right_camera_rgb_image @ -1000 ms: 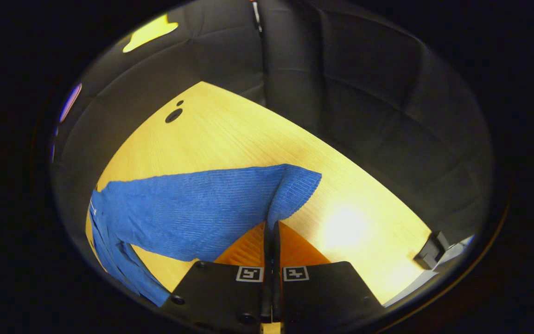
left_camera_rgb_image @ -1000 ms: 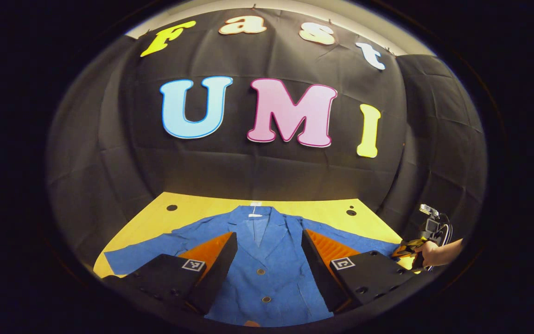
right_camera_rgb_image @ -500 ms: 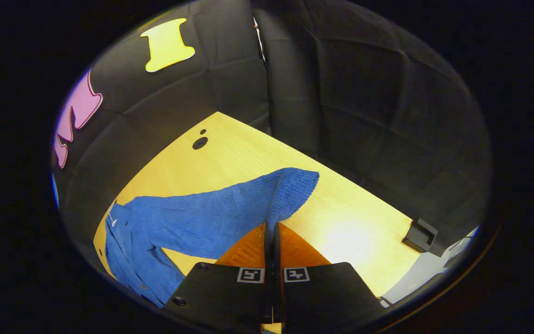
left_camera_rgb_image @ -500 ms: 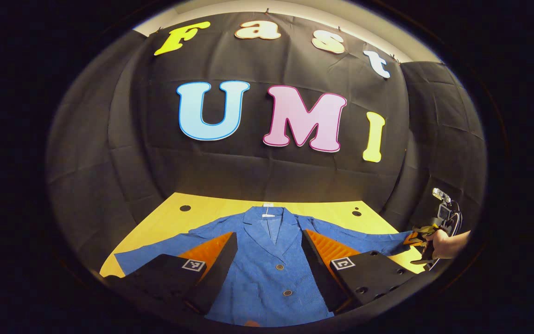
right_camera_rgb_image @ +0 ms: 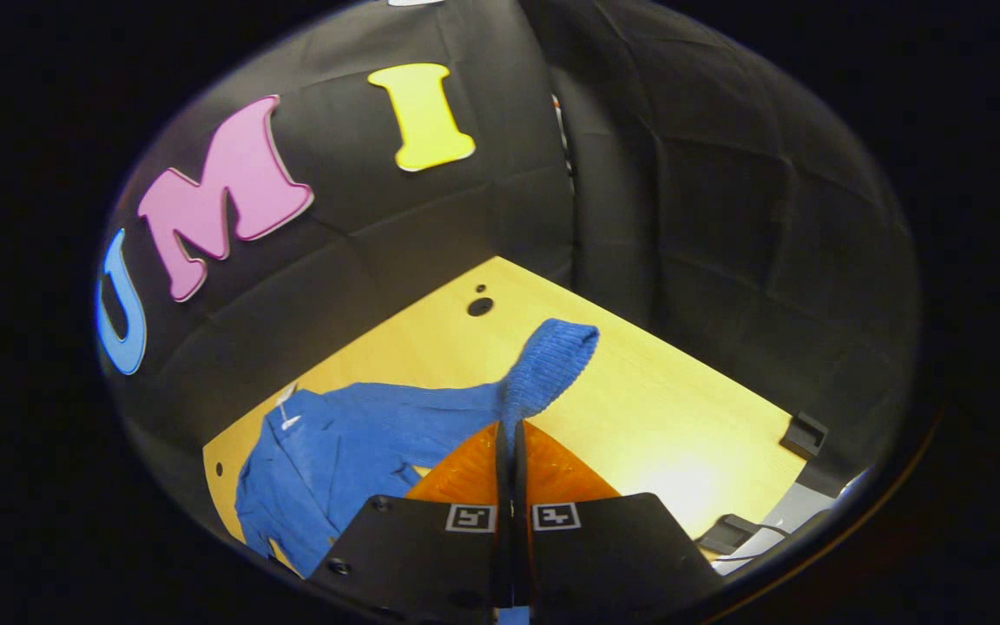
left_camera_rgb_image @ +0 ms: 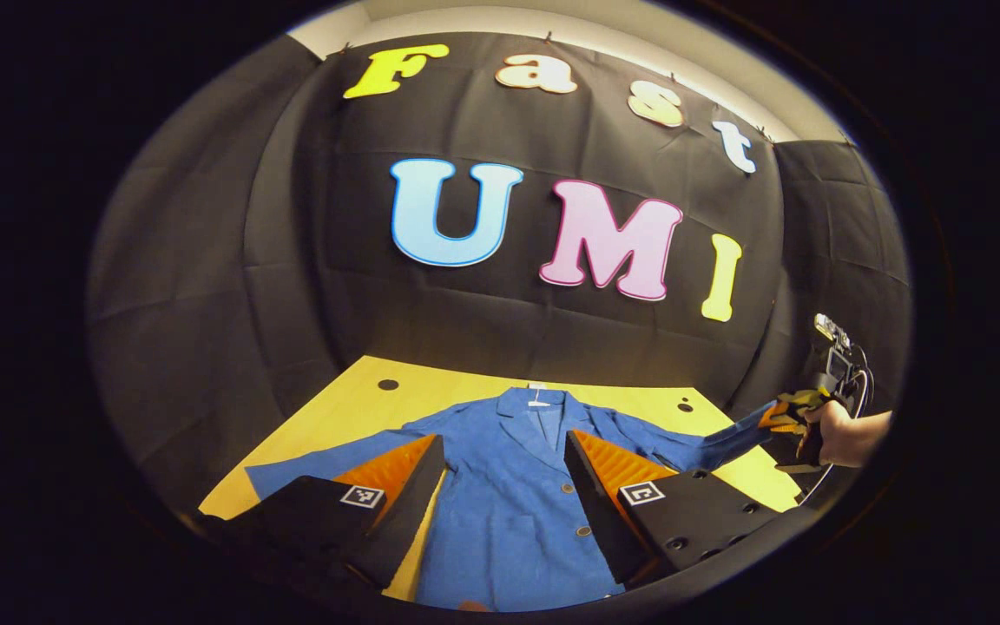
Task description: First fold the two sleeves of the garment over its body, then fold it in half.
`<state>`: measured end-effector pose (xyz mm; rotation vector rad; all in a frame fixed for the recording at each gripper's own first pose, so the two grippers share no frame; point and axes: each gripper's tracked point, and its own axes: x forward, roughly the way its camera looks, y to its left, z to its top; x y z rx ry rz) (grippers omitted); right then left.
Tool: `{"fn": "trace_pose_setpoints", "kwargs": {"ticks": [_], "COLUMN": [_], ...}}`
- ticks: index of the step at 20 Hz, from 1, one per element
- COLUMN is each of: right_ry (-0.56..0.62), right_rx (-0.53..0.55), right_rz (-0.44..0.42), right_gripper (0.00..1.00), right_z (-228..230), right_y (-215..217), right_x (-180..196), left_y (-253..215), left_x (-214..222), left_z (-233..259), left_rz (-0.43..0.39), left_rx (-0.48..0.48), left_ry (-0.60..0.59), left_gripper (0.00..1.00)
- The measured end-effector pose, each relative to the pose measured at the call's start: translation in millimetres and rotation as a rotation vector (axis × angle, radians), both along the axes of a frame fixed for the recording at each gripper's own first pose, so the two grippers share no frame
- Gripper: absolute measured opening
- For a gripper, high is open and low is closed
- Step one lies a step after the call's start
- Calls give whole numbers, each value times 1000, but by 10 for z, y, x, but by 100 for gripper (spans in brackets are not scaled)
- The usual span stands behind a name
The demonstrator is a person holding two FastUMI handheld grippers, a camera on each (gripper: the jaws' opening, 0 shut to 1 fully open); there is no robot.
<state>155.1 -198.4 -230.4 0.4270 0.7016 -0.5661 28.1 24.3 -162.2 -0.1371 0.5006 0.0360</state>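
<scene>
Spreading across the yellow table (left_camera_rgb_image: 326,408), the blue jacket (left_camera_rgb_image: 509,486) lay face up with its collar toward the black cloth wall, bare wood left along the far edge and beyond the right cuff (right_camera_rgb_image: 552,347). The left sleeve (left_camera_rgb_image: 326,456) rested flat near the table's left edge. The left gripper (left_camera_rgb_image: 504,486) hovered above the buttoned front, fingers spread wide with nothing between them. At the table's right side a hand (left_camera_rgb_image: 843,434) held the right gripper (right_camera_rgb_image: 513,451) raised off the surface; its fingers were pressed together on the right sleeve (left_camera_rgb_image: 708,447), which rose from the shoulder to them, the cuff sticking out past the tips.
</scene>
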Motion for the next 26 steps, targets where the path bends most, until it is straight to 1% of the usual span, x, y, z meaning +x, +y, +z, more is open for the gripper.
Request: {"fn": "trace_pose_setpoints", "kwargs": {"ticks": [2, 5, 8, 10, 12, 13, 15, 18, 19, 20, 21, 22, 23, 25, 26], "right_ry": [-28, -33, -35, -18, 2, 15, 41, 91, 126, 160, 182, 193, 198, 163, 132], "right_rx": [3, 48, 61, 72, 94, 110, 113, 71, 88, 104, 120, 130, 127, 114, 91], "right_rz": [65, 183, 299, 380, 442, 470, 538, 627, 652, 664, 669, 673, 678, 696, 699], "right_gripper": [1, 1, 1, 0, 1, 0, 1, 1, 2, 0, 11, 41, 41, 75, 92], "right_z": [101, 98, 36, -61, -207, -281, -447, -746, -876, -1006, -1113, -1200, -1260, -1241, -1172], "right_y": [390, 1186, 1933, 2511, 3005, 3272, 3788, 4261, 4409, 4534, 4612, 4688, 4711, 4718, 4630], "right_x": [288, 687, 937, 1026, 1129, 1168, 1183, 1186, 1132, 1062, 1039, 1020, 999, 964, 1000], "left_y": [195, 460, 677, 811, 939, 996, 1139, 1310, 1380, 1428, 1485, 1512, 1555, 1715, 1831], "left_x": [-87, -221, -357, -441, -525, -569, -658, -772, -797, -838, -871, -856, -833, -835, -833], "left_z": [-25, -51, -89, -105, -147, -168, -196, -287, -311, -369, -398, -429, -473, -699, -824], "left_rz": [35, 95, 155, 191, 225, 245, 293, 348, 357, 362, 365, 368, 377, 413, 434], "left_rx": [1, -3, -2, 0, 5, 2, -30, -60, -57, -51, -41, -28, -22, -59, -76], "left_ry": [4, 11, 17, 23, 37, 49, 60, 83, 89, 97, 105, 118, 137, 206, 233], "left_gripper": [81, 81, 81, 81, 81, 81, 81, 81, 81, 81, 80, 80, 80, 80, 80]}}
